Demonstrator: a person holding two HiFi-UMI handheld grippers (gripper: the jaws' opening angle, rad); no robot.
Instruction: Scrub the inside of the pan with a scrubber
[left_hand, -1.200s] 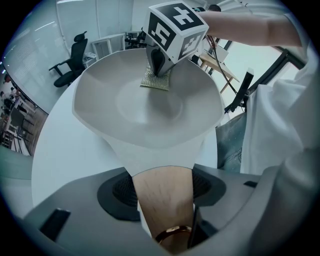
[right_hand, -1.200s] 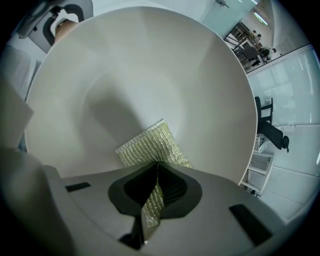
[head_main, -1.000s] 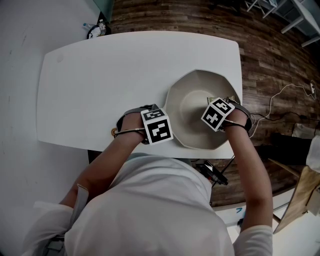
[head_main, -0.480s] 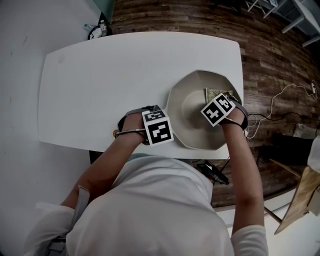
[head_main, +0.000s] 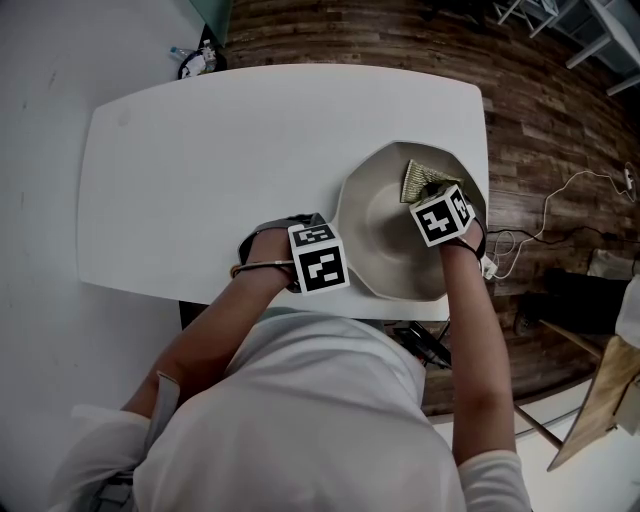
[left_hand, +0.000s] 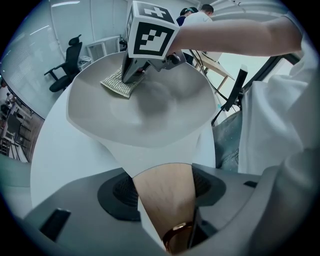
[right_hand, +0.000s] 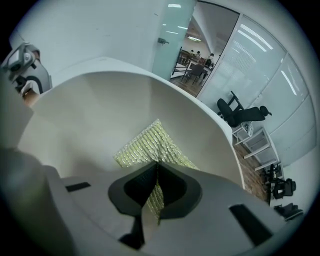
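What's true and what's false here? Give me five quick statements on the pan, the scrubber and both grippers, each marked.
1. The right gripper has its jaws shut on the scrubber. True.
2. The scrubber lies on the table, outside the pan. False: it is pressed against the pan's inner wall on the far side.
3. The left gripper has its jaws clamped on the pan's handle. True.
4. The pan holds food scraps. False: only the scrubber shows inside it.
5. The pan sits in the middle of the table. False: it is at the table's right end, by the edge nearest the person.
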